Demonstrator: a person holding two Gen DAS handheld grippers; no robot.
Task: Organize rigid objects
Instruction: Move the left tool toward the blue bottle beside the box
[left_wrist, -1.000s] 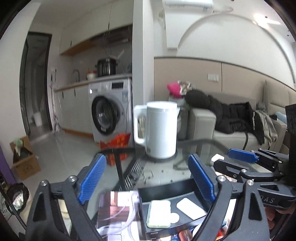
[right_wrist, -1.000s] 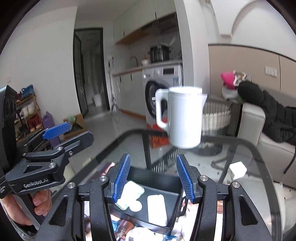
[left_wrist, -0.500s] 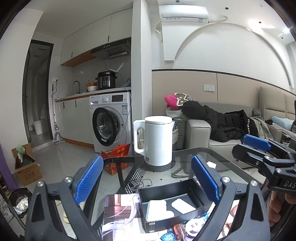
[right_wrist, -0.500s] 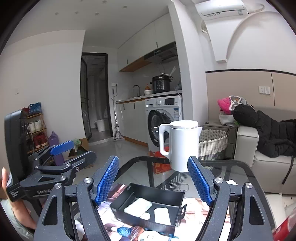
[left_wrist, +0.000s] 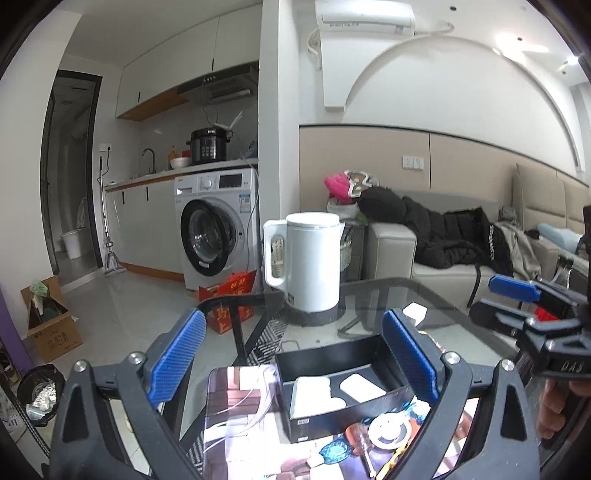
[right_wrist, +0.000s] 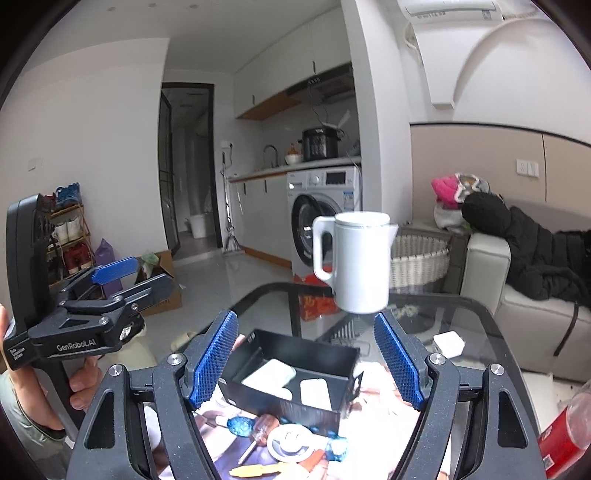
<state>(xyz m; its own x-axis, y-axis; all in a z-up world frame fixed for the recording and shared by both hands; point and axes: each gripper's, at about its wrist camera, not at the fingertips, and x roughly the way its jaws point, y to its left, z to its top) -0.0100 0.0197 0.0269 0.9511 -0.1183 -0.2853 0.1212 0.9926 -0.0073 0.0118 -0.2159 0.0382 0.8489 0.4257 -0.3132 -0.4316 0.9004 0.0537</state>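
Blue-padded, my left claw and right claw both gape empty, drawn back higher than a second ago. Below lie a screwdriver and smiley disc, then the black tray with two white pieces. Only my right view shows the red bottle. One kettle stands farther along the glass desk.

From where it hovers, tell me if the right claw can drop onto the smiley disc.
Probably yes. The right claw is open and empty, and the smiley disc lies uncovered just in front of the black tray, though a screwdriver crowds its left side.
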